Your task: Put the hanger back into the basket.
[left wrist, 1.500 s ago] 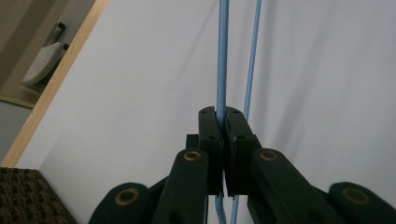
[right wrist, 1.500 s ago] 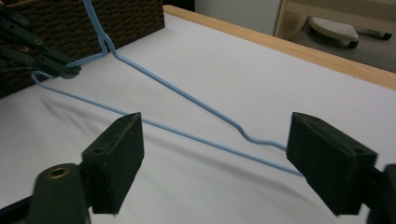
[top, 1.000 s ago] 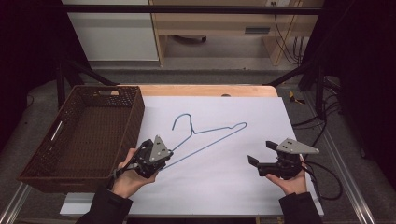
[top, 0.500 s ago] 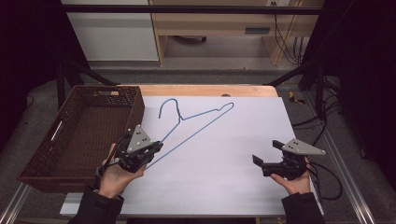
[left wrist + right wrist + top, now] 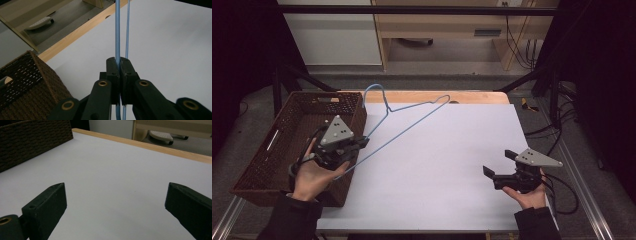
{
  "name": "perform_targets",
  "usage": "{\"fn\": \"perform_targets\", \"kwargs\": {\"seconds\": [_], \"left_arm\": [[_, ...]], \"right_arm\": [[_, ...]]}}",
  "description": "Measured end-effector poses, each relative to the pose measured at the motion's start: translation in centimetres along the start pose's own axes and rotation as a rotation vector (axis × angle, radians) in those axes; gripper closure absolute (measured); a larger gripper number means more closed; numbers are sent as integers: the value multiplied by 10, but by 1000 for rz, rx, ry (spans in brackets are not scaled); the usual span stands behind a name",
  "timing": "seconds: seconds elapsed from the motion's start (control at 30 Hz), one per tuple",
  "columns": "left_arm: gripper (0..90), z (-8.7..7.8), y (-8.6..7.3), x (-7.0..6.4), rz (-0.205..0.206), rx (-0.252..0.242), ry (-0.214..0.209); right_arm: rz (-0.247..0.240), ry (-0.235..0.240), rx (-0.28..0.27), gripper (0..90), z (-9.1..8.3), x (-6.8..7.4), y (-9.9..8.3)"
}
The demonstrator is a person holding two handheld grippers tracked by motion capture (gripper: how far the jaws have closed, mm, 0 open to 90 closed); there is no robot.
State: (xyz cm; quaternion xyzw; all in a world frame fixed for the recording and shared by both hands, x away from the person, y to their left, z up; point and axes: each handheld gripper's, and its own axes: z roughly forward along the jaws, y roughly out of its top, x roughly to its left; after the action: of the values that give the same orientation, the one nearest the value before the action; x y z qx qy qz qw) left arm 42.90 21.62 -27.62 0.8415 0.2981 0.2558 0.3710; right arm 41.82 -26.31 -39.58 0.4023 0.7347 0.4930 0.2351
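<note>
Left tool (image 5: 354, 145) is clamped tight on the blue wire hanger (image 5: 407, 120), holding it at the right rim of the brown wicker basket (image 5: 272, 150), hook end pointing to about 12 o'clock and the rest slanting out over the white desk (image 5: 442, 165). Can't make out anything in the basket. Right tool (image 5: 492, 172) sits low at about 4 o'clock on the desk, jaws wide apart with nothing between them, palm cupped underneath.

Your left gripper (image 5: 360, 143) sits at the basket's (image 5: 272, 150) right wall, left of the sheet (image 5: 452, 150). The hanger (image 5: 404, 125) runs from its jaws up and away, hook over the basket's far right corner. Your right gripper (image 5: 498, 170) is over the sheet's near right, well apart from both.
</note>
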Motion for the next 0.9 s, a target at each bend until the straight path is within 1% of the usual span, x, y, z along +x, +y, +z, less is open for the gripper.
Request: {"fn": "perform_targets", "kwargs": {"seconds": [0.03,0.13,0.2,0.27,0.33,0.43,0.53,0.6,0.63,0.67,0.7,0.73,0.77,0.8,0.87,0.9], "left_arm": [[871,-3,1,4,-9,-5,4],[871,-13,2,16,-6,4,21],[871,-18,2,23,-21,1,32],[871,-27,0,33,-38,-8,56],[871,-31,-1,38,-38,-6,60],[871,-39,-5,50,-50,-9,68],[871,-47,-10,63,-53,-15,54],[870,-53,-12,70,-55,-2,56],[871,-55,-14,73,-69,-16,59],[871,-59,-15,77,-59,-4,60],[871,-60,-17,80,-69,-11,64],[871,-62,-19,82,-67,-8,74],[871,-64,-20,85,-57,4,77],[871,-65,-22,87,-74,-7,82],[871,-68,-27,95,-68,14,96],[871,-68,-30,98,-87,5,102]], "right_arm": [[0,0,0,44,0,0,0],[-2,1,-4,44,-1,0,0],[-1,1,-5,44,-1,0,1],[0,0,-5,44,-1,0,1],[-1,1,-4,44,-1,0,1],[-1,1,-4,43,-1,0,1],[1,1,-5,43,-2,0,1],[-2,1,-7,43,-2,0,2],[-1,2,-8,43,-3,0,2],[-1,2,-9,43,-3,0,2],[-1,2,-8,43,-3,0,2],[-2,2,-7,43,-2,0,2],[-4,3,-6,43,-2,0,2],[-3,4,-6,43,-2,0,2],[-3,2,-4,43,-2,0,2],[-4,2,-3,43,-1,1,2]]}}
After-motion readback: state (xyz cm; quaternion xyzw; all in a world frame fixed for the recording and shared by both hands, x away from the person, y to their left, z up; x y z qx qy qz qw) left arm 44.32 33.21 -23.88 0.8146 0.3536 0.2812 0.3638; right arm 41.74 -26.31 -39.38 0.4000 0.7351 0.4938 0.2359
